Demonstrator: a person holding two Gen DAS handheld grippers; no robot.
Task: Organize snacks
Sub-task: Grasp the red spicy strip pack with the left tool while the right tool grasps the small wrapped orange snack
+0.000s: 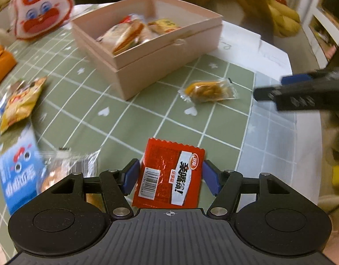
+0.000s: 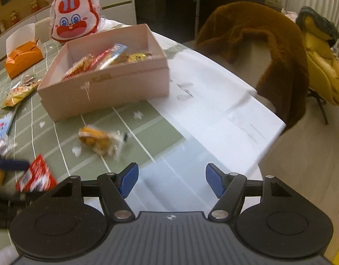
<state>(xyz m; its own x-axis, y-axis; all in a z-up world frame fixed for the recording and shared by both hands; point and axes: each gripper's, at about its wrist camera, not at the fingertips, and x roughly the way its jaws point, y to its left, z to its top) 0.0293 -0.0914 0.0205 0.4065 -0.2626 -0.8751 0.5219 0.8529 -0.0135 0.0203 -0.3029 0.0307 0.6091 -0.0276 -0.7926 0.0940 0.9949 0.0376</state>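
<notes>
A red snack packet (image 1: pixel 169 172) with a barcode lies on the green checked tablecloth, between the blue pads of my left gripper (image 1: pixel 171 176). The jaws stand open, with a slim gap at each edge of the packet. A pink box (image 1: pixel 160 66) holding several snacks stands farther back. A clear-wrapped orange snack (image 1: pixel 208 90) lies right of the box. In the right wrist view my right gripper (image 2: pixel 172 180) is open and empty over the glossy table edge, with that orange snack (image 2: pixel 98 141) ahead to its left. The red packet (image 2: pixel 34 176) shows at the lower left.
A yellow snack pack (image 1: pixel 19 103), a blue pack (image 1: pixel 17 172) and a clear-wrapped cake (image 1: pixel 59 172) lie at the left. A rabbit-face bag (image 2: pixel 74 22) and an orange tissue box (image 2: pixel 22 57) stand behind. A brown fur coat (image 2: pixel 257 44) hangs over a chair past the table's right edge.
</notes>
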